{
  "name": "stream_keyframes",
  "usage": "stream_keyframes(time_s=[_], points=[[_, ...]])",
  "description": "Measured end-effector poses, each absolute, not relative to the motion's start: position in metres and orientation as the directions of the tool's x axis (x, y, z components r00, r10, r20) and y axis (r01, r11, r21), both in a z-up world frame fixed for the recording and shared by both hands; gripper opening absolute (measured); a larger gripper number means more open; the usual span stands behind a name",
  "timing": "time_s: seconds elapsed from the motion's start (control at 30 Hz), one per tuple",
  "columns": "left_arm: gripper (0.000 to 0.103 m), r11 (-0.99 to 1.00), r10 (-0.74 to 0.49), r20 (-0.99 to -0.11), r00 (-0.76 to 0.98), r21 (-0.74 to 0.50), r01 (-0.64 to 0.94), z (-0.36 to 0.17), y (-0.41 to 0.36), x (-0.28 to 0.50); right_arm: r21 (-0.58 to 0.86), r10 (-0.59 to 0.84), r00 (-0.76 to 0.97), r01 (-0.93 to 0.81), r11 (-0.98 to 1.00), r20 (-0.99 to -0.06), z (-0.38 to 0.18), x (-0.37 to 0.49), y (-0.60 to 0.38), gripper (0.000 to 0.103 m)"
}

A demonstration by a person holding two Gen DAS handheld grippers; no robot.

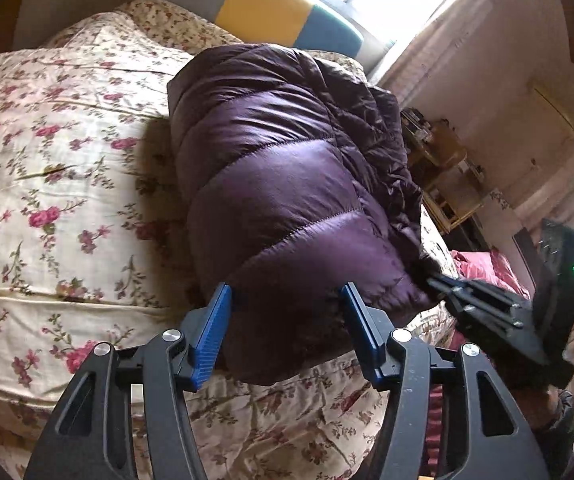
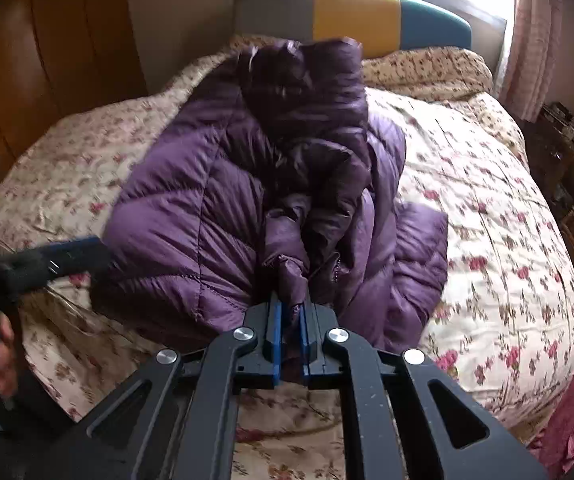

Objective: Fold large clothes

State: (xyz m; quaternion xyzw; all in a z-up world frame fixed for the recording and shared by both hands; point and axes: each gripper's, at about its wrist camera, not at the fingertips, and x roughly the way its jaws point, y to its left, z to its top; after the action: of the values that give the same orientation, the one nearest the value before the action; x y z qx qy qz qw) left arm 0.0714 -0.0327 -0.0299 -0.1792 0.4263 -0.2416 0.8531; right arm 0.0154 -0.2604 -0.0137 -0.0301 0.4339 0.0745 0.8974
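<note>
Lying bunched on a floral bedspread, a purple quilted down jacket sits near the bed's front edge, with open bedspread on both sides. The right gripper has its blue fingers closed tight on a gathered fold of the jacket. The left gripper holds its fingers partly open astride the jacket's near edge, not pinching it. A grey, yellow and teal headboard stands behind. No readable writing.
</note>
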Motion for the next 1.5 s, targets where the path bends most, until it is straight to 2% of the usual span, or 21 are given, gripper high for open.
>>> stream_keyframes(time_s=[0.37, 0.6, 0.77, 0.83, 1.07, 1.37, 1.5], points=[[0.057, 0.818, -0.574, -0.652, 0.495, -0.442, 0.367, -0.031, -0.071, 0.083, 0.058, 0.100, 0.572, -0.091, 0.994, -0.814, -0.066, 0.016, -0.295, 0.005], [0.057, 0.832, -0.552, -0.687, 0.473, -0.414, 0.369, -0.052, -0.095, 0.095, 0.137, 0.160, 0.615, -0.085, 0.987, -0.772, -0.087, 0.014, -0.317, 0.003], [0.057, 0.851, -0.524, -0.687, 0.504, -0.396, 0.345, -0.067, -0.100, 0.097, 0.132, 0.157, 0.652, -0.088, 0.987, -0.742, -0.094, 0.010, -0.317, 0.003], [0.057, 0.846, -0.534, -0.679, 0.505, -0.425, 0.323, -0.075, -0.097, 0.101, 0.117, 0.148, 0.668, -0.091, 0.989, -0.730, -0.098, 0.006, -0.315, 0.003], [0.057, 0.869, -0.493, -0.698, 0.520, -0.367, 0.331, -0.078, -0.102, 0.104, 0.064, 0.105, 0.668, -0.086, 0.994, -0.737, -0.094, 0.001, -0.301, 0.003], [0.057, 0.903, -0.430, -0.700, 0.570, -0.332, 0.273, -0.050, -0.097, 0.091, 0.082, 0.103, 0.669, -0.063, 0.995, -0.736, -0.068, -0.006, -0.279, 0.008], [0.057, 0.901, -0.433, -0.695, 0.574, -0.344, 0.264, -0.045, -0.092, 0.089, 0.095, 0.102, 0.670, -0.047, 0.994, -0.735, -0.057, -0.008, -0.279, 0.014]])
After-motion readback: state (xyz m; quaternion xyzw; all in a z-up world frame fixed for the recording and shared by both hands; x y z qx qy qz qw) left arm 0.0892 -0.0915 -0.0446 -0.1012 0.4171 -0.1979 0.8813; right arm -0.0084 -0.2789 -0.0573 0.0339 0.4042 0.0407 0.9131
